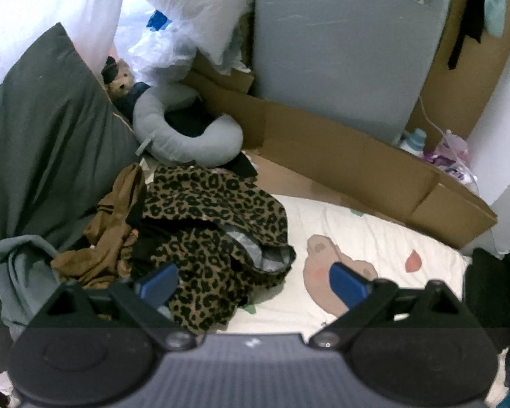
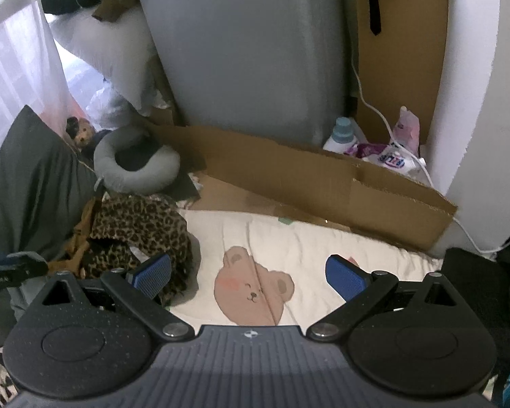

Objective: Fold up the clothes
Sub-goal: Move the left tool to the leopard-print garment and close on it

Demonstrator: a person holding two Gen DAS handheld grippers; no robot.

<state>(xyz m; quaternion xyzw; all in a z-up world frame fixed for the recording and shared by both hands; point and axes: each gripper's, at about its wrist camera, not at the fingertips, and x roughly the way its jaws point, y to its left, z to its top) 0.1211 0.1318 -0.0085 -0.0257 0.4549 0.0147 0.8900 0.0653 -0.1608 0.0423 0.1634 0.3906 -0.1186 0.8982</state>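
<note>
A crumpled leopard-print garment (image 1: 214, 234) lies heaped on the cream bear-print sheet (image 1: 374, 238), with a brown garment (image 1: 108, 238) bunched at its left. My left gripper (image 1: 253, 285) hovers open just above the near edge of the leopard heap, its left blue pad (image 1: 158, 284) over the fabric, nothing held. In the right wrist view the same leopard garment (image 2: 139, 234) sits to the left; my right gripper (image 2: 250, 278) is open over the bear print (image 2: 251, 287) on the sheet (image 2: 323, 244), holding nothing. The other gripper's tip (image 2: 13, 267) shows at the left edge.
A dark green pillow (image 1: 47, 149) and a grey ring cushion (image 1: 187, 136) stand behind the heap, with a small plush toy (image 1: 120, 80). Flattened cardboard (image 1: 340, 163) and a grey panel (image 1: 340, 51) line the back. Detergent bottles (image 2: 367, 142) and a white cable (image 2: 374, 108) sit at right. Dark cloth (image 2: 482, 289) lies right.
</note>
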